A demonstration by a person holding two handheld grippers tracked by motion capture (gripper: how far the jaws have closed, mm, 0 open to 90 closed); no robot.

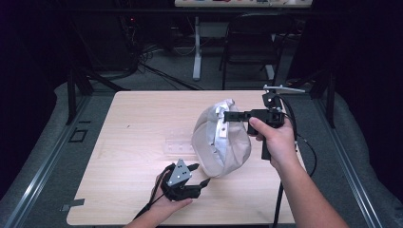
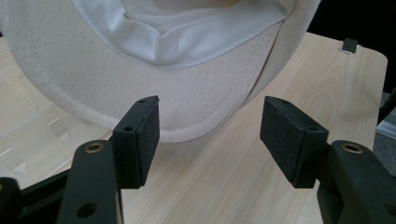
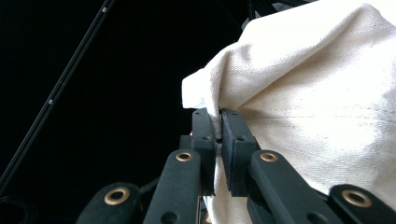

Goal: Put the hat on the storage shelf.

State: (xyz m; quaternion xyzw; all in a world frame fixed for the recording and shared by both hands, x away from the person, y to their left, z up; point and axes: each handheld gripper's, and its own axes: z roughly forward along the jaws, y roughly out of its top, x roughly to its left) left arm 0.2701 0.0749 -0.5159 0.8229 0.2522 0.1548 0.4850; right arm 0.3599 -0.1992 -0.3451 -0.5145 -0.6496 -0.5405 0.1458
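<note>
A person stands at a pale wooden surface, a gripper in each hand. A cream cloth cap is held up on edge over the right half of the surface, its lower rim resting on or just above the wood. The right gripper reaches in from the right, its fingers closed tight on a fold of the cap's cloth near the top. The left gripper sits low at the near edge, just beside the cap's bottom. Its fingers stand wide open, with nothing pressed between them; the cap's stitched brim hangs right ahead of them, inner lining showing above.

The step in hand looks like taking a second hold: one hand steadies the cap while the other lines up on the brim. The next move likely calls for easing the left gripper forward until the brim edge lies between the fingers, then closing on it without dragging the cloth out of the right hand's pinch.
</note>
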